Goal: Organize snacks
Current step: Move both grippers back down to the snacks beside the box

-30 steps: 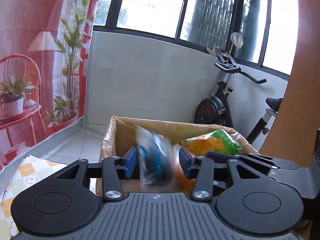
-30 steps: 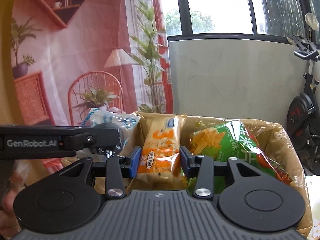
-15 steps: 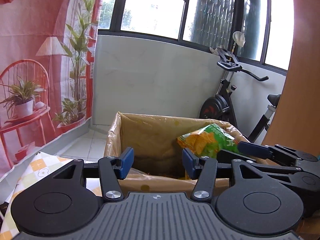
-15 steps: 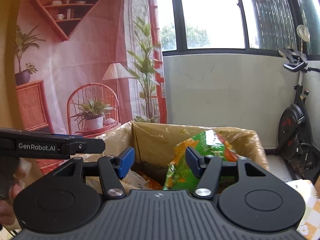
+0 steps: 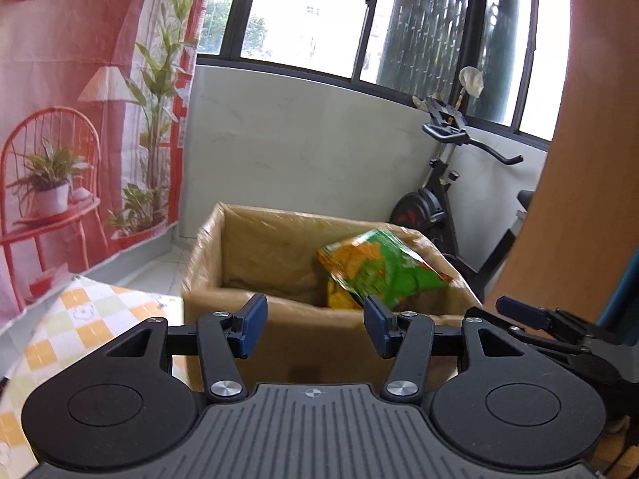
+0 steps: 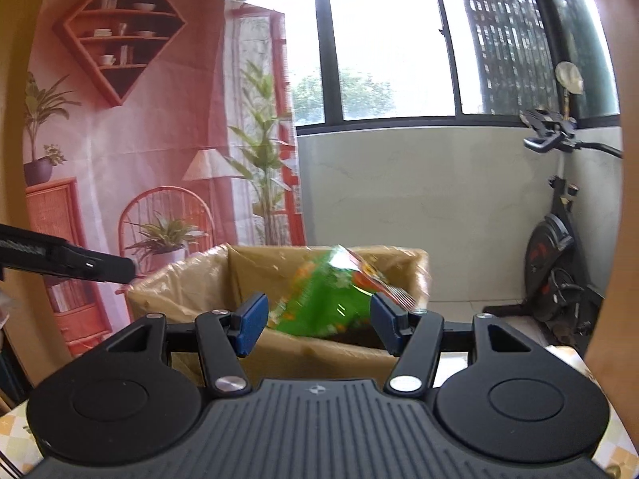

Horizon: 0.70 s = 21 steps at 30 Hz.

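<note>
The green chip bag [image 5: 383, 271] sits inside the cardboard box [image 5: 279, 247], leaning against the box's right side, a little right of the middle of the left view. In the right view the same green chip bag [image 6: 323, 299] shows in the middle, poking up over the near edge of the cardboard box [image 6: 191, 283]. Other snacks may lie lower in the box, but the walls hide them.

The left gripper [image 5: 313, 327] is low in the middle of its view, in front of the box. Its jaws are spread wide with nothing between them. The right gripper [image 6: 317, 325] is the same: jaws wide apart and holding nothing, with the chip bag seen behind the gap, not in it.

The box stands on a counter with a yellow checked cloth [image 5: 80, 319], at the lower left of the left view.

I think the step now is to go and get the next snack. To do it well, keep both jaws wide, move away from the box without bumping its thin edge, and grab the next bag gently in the middle so the chips do not crush.
</note>
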Each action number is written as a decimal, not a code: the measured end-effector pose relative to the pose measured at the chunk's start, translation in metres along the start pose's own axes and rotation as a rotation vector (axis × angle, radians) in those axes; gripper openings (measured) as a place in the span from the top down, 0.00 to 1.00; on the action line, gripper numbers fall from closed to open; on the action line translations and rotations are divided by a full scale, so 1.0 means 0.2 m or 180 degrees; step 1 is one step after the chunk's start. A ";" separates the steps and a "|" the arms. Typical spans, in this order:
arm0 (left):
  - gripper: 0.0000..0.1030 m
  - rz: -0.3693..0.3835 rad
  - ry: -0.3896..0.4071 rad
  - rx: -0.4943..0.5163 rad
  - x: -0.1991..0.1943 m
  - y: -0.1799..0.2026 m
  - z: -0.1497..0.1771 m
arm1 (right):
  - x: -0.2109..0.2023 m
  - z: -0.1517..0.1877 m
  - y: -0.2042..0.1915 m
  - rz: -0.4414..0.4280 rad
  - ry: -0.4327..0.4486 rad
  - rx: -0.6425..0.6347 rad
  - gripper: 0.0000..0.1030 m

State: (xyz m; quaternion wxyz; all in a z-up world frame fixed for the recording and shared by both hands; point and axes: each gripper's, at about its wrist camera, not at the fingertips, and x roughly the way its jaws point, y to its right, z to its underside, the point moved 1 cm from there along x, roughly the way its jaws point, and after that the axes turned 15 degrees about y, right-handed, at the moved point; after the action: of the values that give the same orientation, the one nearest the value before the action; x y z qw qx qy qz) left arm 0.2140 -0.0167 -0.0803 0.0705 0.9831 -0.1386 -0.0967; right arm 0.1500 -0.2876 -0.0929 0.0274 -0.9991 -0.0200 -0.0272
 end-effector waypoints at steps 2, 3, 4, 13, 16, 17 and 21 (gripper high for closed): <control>0.46 0.0049 -0.0019 -0.0020 0.00 0.02 0.06 | -0.03 0.05 0.04 0.0072 -0.0035 -0.0001 0.42; 0.46 0.0076 -0.0033 -0.0037 0.00 0.03 0.09 | -0.04 0.07 0.06 0.0107 -0.0060 0.0004 0.42; 0.46 0.0108 -0.0054 -0.0053 0.00 0.04 0.12 | -0.06 0.10 0.09 0.0143 -0.0089 0.0011 0.42; 0.46 0.0275 -0.0300 0.0148 0.10 0.10 0.43 | -0.15 0.45 0.25 0.0403 -0.0475 0.0105 0.42; 0.46 0.0343 -0.0346 0.0175 0.12 0.08 0.50 | -0.16 0.57 0.29 0.0501 -0.0628 0.0142 0.43; 0.46 0.0357 -0.0372 0.0192 0.13 0.08 0.53 | -0.16 0.61 0.31 0.0539 -0.0685 0.0144 0.43; 0.47 0.0411 -0.0558 0.0143 0.18 0.05 0.62 | -0.18 0.76 0.34 0.0632 -0.0930 0.0110 0.46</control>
State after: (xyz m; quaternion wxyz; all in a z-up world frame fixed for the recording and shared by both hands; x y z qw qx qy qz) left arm 0.2193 -0.0497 -0.2043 0.0421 0.9612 -0.2094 -0.1745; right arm 0.1257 -0.3486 -0.2495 0.0439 -0.9888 0.0746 0.1214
